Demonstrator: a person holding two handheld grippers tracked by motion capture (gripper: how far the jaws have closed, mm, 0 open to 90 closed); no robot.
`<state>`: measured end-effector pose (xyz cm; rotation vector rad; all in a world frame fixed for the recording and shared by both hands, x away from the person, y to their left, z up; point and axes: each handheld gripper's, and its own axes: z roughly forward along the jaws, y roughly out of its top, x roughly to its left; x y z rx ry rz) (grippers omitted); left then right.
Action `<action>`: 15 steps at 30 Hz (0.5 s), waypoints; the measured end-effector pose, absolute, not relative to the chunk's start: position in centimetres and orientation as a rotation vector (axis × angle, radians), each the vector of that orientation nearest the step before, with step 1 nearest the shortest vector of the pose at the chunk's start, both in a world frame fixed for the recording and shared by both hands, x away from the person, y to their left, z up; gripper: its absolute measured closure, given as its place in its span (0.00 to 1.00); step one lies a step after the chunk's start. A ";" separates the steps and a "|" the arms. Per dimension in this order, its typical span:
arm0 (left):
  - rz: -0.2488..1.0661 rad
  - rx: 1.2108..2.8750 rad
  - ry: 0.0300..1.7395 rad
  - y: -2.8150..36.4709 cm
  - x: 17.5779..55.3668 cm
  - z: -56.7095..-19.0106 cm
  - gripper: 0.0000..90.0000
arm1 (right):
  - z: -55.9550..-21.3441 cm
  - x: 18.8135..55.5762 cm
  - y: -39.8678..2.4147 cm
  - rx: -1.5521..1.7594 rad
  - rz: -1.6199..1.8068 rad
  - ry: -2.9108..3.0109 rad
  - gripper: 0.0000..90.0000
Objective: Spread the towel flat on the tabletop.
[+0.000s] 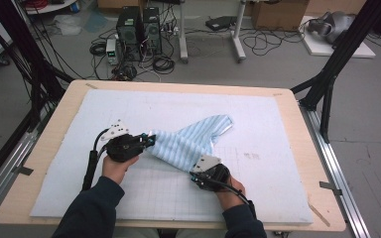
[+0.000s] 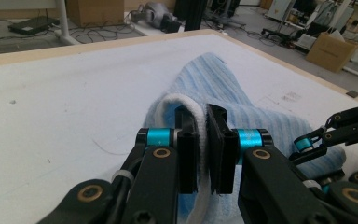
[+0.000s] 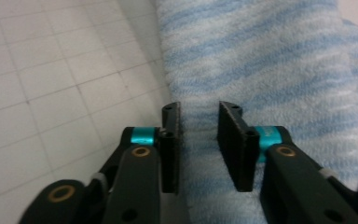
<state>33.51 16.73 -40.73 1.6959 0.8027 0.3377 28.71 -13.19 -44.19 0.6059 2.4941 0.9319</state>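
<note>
1. Towel: blue-and-white striped, bunched into a ridge on the white mat covering the tabletop. It runs from near the mat's centre down toward the person's side.
2. Left gripper: at the towel's left end, held level. In the left gripper view its fingers are nearly closed, clamped on a white folded edge of the towel that stands up between them.
3. Right gripper: at the towel's near end, pointing into the cloth. In the right gripper view the fingers stand a narrow gap apart with towel between and under them. Left finger sits right at the towel's edge, beside the mat's grid lines. Can't tell if the pads actually press the cloth.
4. The two grippers are near each other, one at each lower end of the towel; the right one also shows at the right edge of the left gripper view.
5. The towel's far end lies flat on the mat, free of both grippers.
</note>
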 end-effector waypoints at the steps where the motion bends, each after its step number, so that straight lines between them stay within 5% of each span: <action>1: 0.336 1.694 0.805 16.7 33.4 -40.8 0.92 | -44.2 28.8 -13.3 0.607 0.934 2.501 0.88; 5: 0.337 1.689 0.804 17.0 33.2 -40.8 0.92 | -43.7 28.4 -13.4 0.595 1.014 2.560 0.96; 15: 0.342 1.637 0.809 18.2 32.9 -40.1 0.92 | -39.3 27.2 -15.2 0.577 1.343 2.535 0.96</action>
